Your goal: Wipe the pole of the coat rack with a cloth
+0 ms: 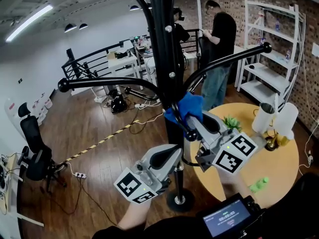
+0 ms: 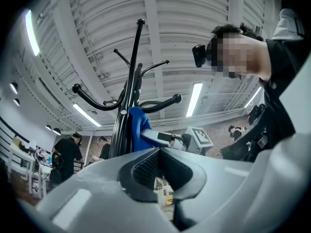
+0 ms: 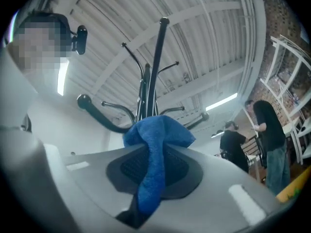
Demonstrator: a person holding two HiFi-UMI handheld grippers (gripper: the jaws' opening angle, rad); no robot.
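From the head view, the black coat rack pole (image 1: 162, 59) rises through the middle of the picture, with curved arms branching off to both sides and its round base (image 1: 180, 199) on the wooden floor. The blue cloth (image 1: 188, 107) is bunched against the right side of the pole, just under a branching arm, and the right tongs (image 1: 190, 127) pinch it from below. The left tongs (image 1: 175, 156) sit lower, just beside the pole, angled upward. To the right is a round yellow tabletop (image 1: 281, 180) carrying two white cylinders (image 1: 285, 117), a small green plant (image 1: 232, 122) and a green object (image 1: 259, 184). A person in black (image 1: 219, 39) stands farther back near a white shelf unit (image 1: 271, 49), and an office chair (image 1: 31, 151) stands at the far left. In the left gripper view, the left tongs (image 2: 163, 173) have their jaws together with nothing between them. The pole (image 2: 127, 103) stands beyond them to the left, with the cloth (image 2: 137, 126) against it and the right tongs' marker cube (image 2: 201, 139) behind. In the right gripper view, the right tongs (image 3: 154, 171) are clamped on the cloth (image 3: 156, 142), which runs as a strip down between the ribbed pads and spreads into a bunch above them. The pole (image 3: 154, 67) rises directly behind that bunch, and two people (image 3: 268, 130) stand at the right.
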